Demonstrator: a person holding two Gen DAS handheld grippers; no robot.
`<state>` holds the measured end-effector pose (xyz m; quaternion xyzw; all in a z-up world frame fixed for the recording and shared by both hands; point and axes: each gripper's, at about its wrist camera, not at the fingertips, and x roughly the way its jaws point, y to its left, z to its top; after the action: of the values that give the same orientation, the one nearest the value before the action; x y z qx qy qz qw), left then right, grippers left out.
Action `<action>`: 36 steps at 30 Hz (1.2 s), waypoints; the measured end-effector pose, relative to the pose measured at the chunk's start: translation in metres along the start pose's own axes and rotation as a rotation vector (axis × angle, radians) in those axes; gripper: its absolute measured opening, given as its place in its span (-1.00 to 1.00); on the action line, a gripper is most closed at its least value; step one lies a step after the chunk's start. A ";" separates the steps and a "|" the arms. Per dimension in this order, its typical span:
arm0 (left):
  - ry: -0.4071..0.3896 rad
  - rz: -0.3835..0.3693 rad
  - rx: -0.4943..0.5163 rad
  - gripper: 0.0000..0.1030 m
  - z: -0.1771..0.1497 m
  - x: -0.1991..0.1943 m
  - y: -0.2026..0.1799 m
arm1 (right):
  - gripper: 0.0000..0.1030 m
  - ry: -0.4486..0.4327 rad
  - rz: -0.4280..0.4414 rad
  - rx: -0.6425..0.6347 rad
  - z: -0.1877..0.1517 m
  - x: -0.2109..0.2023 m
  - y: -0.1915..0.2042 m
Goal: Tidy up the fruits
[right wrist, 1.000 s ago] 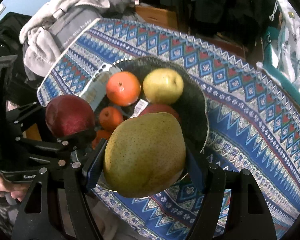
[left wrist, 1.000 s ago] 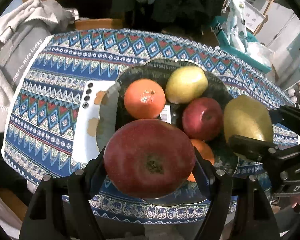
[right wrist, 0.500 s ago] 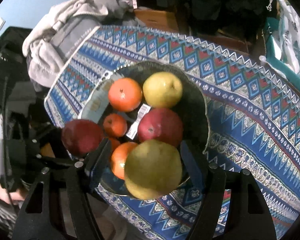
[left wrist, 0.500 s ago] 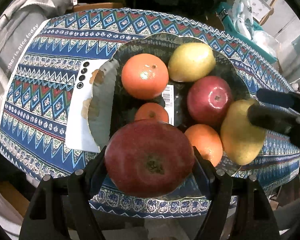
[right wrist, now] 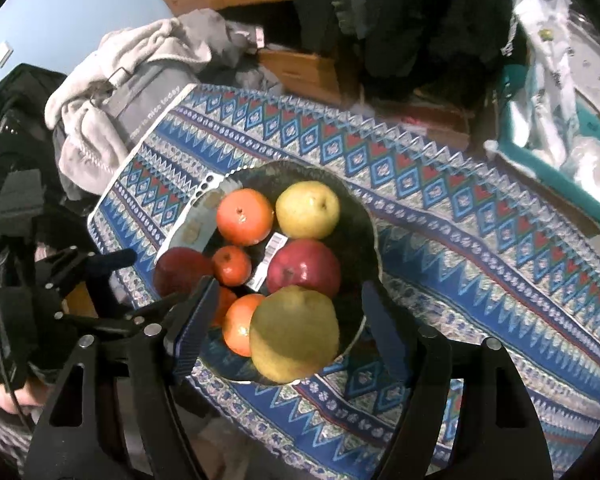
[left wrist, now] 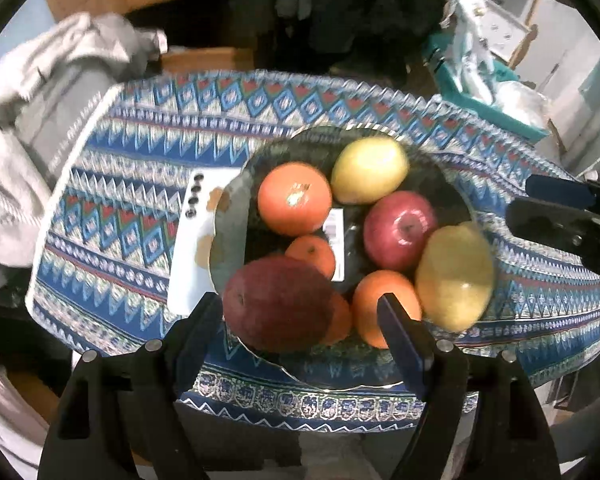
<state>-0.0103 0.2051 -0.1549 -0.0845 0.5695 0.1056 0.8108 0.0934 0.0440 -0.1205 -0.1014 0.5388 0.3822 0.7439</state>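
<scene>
A dark glass bowl (left wrist: 228,216) on the patterned tablecloth holds several fruits: oranges (left wrist: 294,199), a yellow pear (left wrist: 370,170) and a red apple (left wrist: 400,228). A dark red apple (left wrist: 278,304) lies at the bowl's near left edge, below my left gripper (left wrist: 300,320). Its jaws are opening and the pads stand clear of the apple. A green-yellow pear (right wrist: 294,334) rests at the near rim under my right gripper (right wrist: 289,294). Those jaws are opening too, with gaps on both sides of the pear. The right gripper's fingers (left wrist: 556,194) show at the right of the left wrist view.
A white phone (left wrist: 192,240) lies partly under the bowl's left rim. Grey clothes (left wrist: 32,140) are heaped off the table's left end. A teal box (left wrist: 488,92) with bags stands beyond the far right. The table's near edge (left wrist: 300,404) is just below the bowl.
Both grippers let go of their fruit: the dark red apple and the pear dropped from the jaws into the bowl. Both grippers rose and their jaws widened.
</scene>
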 end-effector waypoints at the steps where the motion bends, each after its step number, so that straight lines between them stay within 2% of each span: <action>1: -0.013 -0.002 0.010 0.57 0.000 -0.006 -0.002 | 0.49 -0.008 -0.009 -0.002 -0.001 -0.005 0.000; 7: -0.087 -0.009 0.056 0.60 -0.001 -0.038 -0.022 | 0.62 -0.078 -0.063 -0.031 -0.003 -0.046 0.002; 11: -0.151 0.012 0.081 0.61 0.000 -0.060 -0.031 | 0.65 -0.135 -0.102 -0.058 -0.005 -0.074 0.002; 12: -0.166 0.014 0.082 0.67 0.000 -0.065 -0.032 | 0.66 -0.156 -0.112 -0.059 -0.007 -0.084 0.001; 22: -0.299 0.015 0.073 0.75 0.002 -0.116 -0.043 | 0.68 -0.290 -0.139 -0.008 -0.018 -0.144 -0.014; 27: -0.354 0.031 0.077 0.97 -0.002 -0.135 -0.050 | 0.69 -0.350 -0.165 0.002 -0.025 -0.167 -0.019; 36: -0.434 0.063 0.100 0.98 -0.005 -0.161 -0.064 | 0.69 -0.410 -0.213 -0.009 -0.038 -0.183 -0.022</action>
<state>-0.0503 0.1305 -0.0038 -0.0019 0.3888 0.1182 0.9137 0.0572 -0.0767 0.0193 -0.0814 0.3610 0.3166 0.8734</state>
